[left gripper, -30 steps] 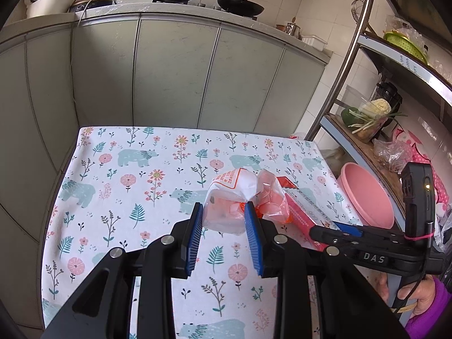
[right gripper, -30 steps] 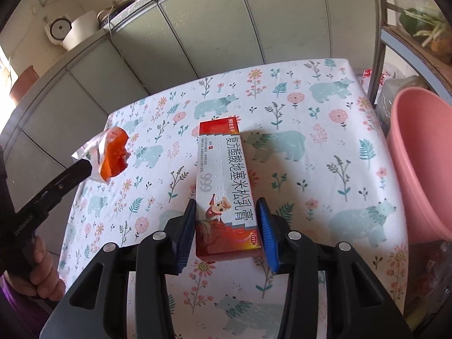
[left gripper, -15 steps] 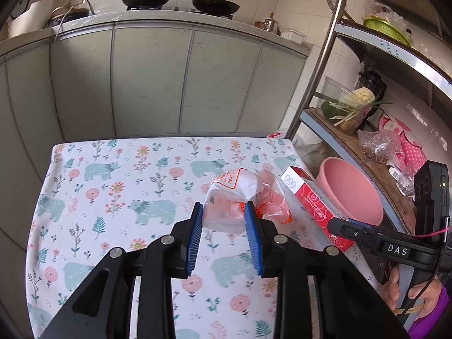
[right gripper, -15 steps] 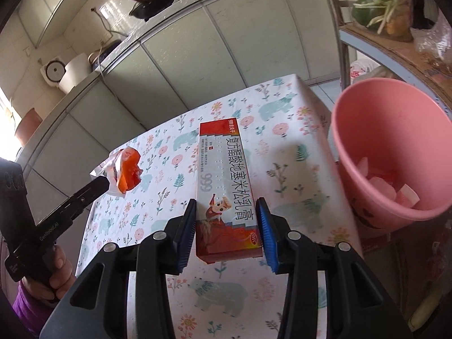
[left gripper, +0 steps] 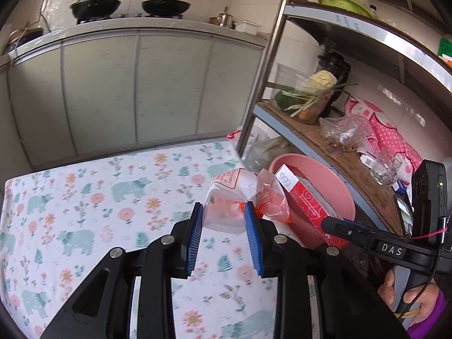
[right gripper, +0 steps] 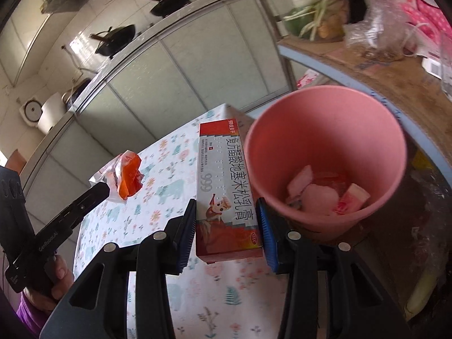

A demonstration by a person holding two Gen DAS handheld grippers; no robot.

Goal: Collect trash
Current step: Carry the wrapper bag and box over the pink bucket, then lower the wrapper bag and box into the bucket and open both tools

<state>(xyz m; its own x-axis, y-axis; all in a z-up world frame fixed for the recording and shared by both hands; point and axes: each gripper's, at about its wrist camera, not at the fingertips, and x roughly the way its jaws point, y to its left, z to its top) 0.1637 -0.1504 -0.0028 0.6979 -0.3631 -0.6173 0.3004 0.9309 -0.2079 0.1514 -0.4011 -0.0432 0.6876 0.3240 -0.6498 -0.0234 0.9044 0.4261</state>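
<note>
My left gripper [left gripper: 223, 220] is shut on a crumpled clear and orange plastic wrapper [left gripper: 237, 200] and holds it above the right side of the table; the wrapper also shows in the right wrist view [right gripper: 124, 178]. My right gripper [right gripper: 227, 220] is shut on a red and white medicine box [right gripper: 226, 186], held in the air just left of the pink bin [right gripper: 325, 152]. The box [left gripper: 305, 200] reaches over the bin's rim [left gripper: 347, 197] in the left wrist view. The bin holds several scraps of trash [right gripper: 325, 195].
The table wears a floral bear-print cloth [left gripper: 84, 197]. A metal rack [left gripper: 265, 65] with a shelf of vegetables [left gripper: 310, 93] and bags stands right of the table, above the bin. Grey kitchen cabinets [left gripper: 135, 84] with pans on top stand behind.
Both grippers have moved right with their loads. The box has gone from above the table to beside and over the bin's rim. The wrapper has followed toward the bin.
</note>
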